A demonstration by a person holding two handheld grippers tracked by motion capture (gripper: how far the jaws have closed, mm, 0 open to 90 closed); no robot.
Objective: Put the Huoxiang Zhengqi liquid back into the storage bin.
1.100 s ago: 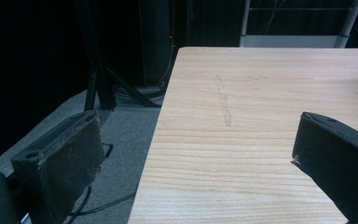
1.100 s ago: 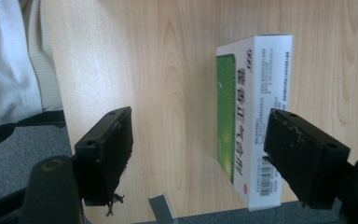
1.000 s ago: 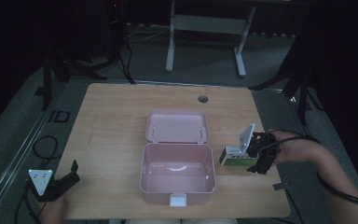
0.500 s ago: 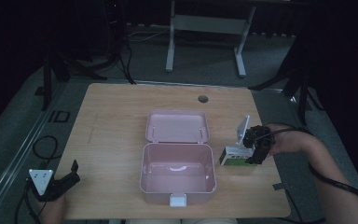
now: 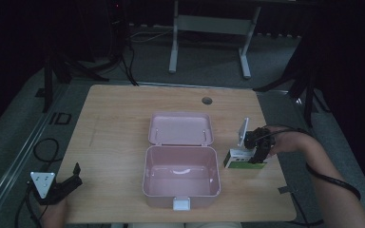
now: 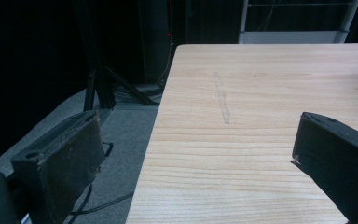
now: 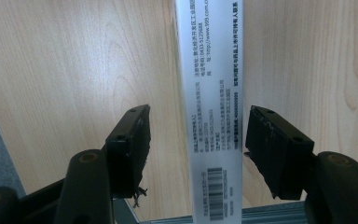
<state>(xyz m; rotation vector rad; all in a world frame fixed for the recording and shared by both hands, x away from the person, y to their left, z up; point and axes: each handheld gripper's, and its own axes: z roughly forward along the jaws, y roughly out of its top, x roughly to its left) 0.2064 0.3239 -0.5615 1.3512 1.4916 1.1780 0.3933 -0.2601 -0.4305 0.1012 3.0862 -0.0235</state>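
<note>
A white-and-green printed carton lies on the tabletop near its right edge, just right of the open pink case. The right gripper straddles it, its fingers closing but not yet touching. The left gripper rests spread at the near-left edge, bare wood ahead.

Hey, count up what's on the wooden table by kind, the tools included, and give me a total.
Pink lunch box, open with its lid laid back: 1
White and green carton: 1
Hand-held tools: 2, the left tool at the table's near left edge, the right tool over the carton
Total: 4
</note>
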